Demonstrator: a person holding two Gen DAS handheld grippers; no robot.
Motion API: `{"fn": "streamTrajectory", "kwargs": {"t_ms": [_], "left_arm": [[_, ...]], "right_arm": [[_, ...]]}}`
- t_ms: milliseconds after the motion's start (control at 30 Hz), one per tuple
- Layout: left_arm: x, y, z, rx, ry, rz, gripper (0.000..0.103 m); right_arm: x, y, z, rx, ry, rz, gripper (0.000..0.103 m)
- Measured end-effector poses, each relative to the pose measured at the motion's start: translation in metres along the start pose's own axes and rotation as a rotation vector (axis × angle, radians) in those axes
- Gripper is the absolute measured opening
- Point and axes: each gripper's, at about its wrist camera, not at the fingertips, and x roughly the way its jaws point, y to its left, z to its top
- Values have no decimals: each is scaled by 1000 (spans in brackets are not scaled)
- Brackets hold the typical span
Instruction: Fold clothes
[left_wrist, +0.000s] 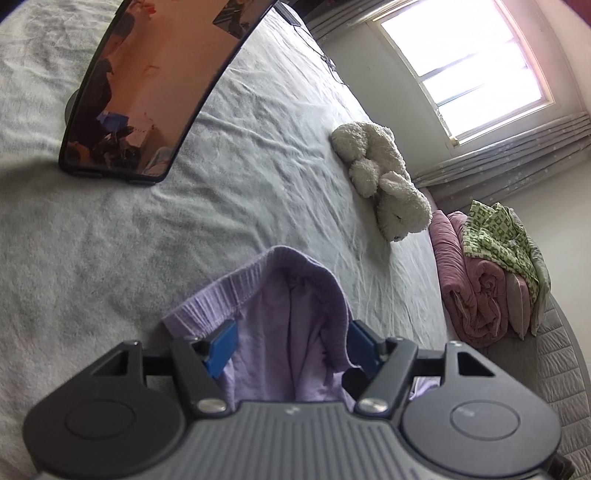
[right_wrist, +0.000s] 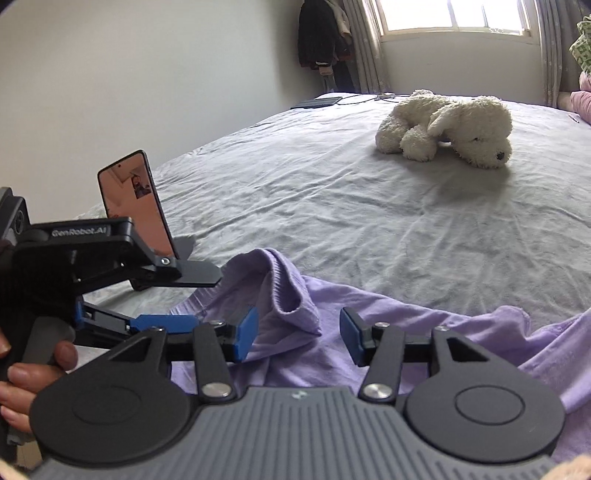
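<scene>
The left hand-held gripper (left_wrist: 291, 347) is spread, with bunched lilac knit garment (left_wrist: 284, 321) between its blue pads. The right hand-held gripper (right_wrist: 299, 338), also spread, hovers over the same garment's folded hem at 12 o'clock, on the grey-sheeted bed (right_wrist: 369, 206).

Left tongs (left_wrist: 291, 345) apparently parted; right tongs (right_wrist: 298, 338) spread wide, level.
</scene>
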Motion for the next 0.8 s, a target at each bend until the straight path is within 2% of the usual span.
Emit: {"fn": "streamTrajectory", "kwargs": {"t_ms": [167, 233, 300, 367, 633, 800], "left_arm": [[1, -1, 10, -15, 33, -13, 68], [1, 0, 14, -26, 34, -32, 68], [2, 0, 16, -35, 41, -54, 68], [3, -1, 15, -45, 50, -73, 68], [-1, 4, 19, -101, 30, -106, 68], [-5, 5, 19, -103, -20, -45, 64]], "right_arm": [[3, 7, -1, -59, 13, -8, 53], [5, 12, 2, -86, 13, -10, 45], [10, 18, 6, -105, 28, -10, 22], [14, 27, 9, -119, 43, 1, 18], [23, 56, 19, -77, 73, 136, 16], [38, 66, 17, -44, 115, 177, 16]]}}
